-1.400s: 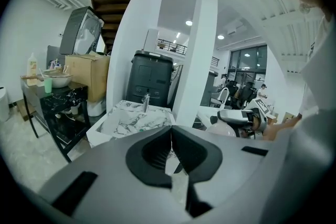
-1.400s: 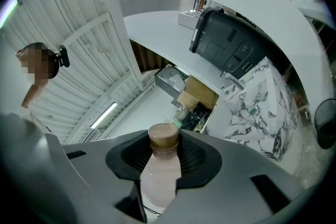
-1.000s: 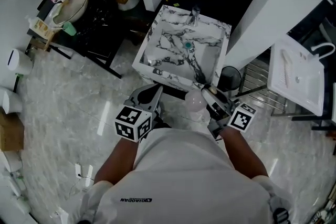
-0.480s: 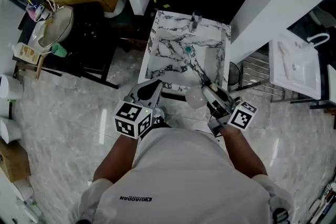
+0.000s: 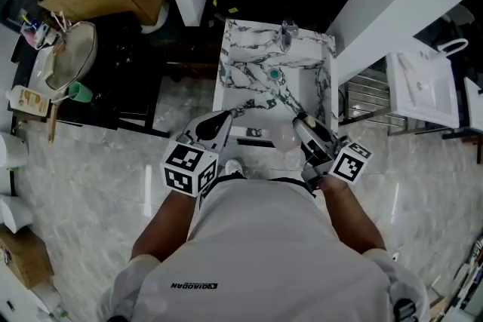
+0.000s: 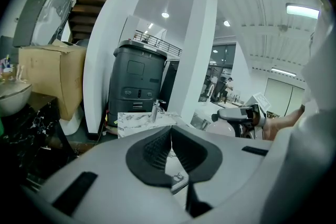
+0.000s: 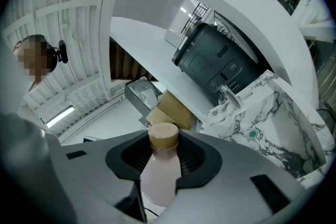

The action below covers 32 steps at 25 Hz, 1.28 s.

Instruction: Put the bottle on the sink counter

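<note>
Carry stage, placement not yet done: the right gripper [image 5: 300, 126] is clamped on the pale pink bottle [image 7: 160, 168], pads on its body below the tan cap. The bottle is held at the near front edge of the marbled sink counter [image 5: 249, 32] and does not appear to rest on it. The left gripper [image 6: 170, 147] is closed on nothing, pads pressed together, beside the right one. Judged left to do: bring the bottle over a flat stretch of the rim, stand it there, let go.
</note>
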Tool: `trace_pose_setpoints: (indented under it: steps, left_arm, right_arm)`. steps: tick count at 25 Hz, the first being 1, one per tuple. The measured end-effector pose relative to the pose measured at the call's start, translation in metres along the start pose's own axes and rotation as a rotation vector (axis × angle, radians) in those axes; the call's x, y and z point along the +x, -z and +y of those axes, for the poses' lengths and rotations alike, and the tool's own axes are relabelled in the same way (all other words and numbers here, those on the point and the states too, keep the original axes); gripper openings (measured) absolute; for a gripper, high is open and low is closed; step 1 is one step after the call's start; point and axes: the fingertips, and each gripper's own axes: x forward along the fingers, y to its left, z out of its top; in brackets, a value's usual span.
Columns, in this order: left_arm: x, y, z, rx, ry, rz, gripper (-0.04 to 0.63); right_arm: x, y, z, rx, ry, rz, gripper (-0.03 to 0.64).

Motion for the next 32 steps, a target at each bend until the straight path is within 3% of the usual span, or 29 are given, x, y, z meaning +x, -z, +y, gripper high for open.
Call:
trace_pose_setpoints:
  steps: [13,22,29,32]
  left_arm:
    - [0.010,-0.007,0.036,0.012,0.056,0.002,0.015]
    - [0.022,-0.011,0.041,-0.008,0.025,-0.010,0.015]
    - [0.027,-0.014,0.051,-0.030,-0.015,-0.030,0.015]
    - [0.028,-0.011,0.053,-0.033,-0.019,-0.024,0.015]
  right_arm:
    - [0.039,-0.007,0.003,-0.067,0.055,-0.014,0.156]
    - [0.062,-0.020,-0.012,-0.226,0.086,0.056,0.156]
    - [0.086,-0.022,-0.032,-0.480,0.157,0.169,0.156]
    - [0.095,-0.018,-0.043,-0.523,0.174,0.198,0.156]
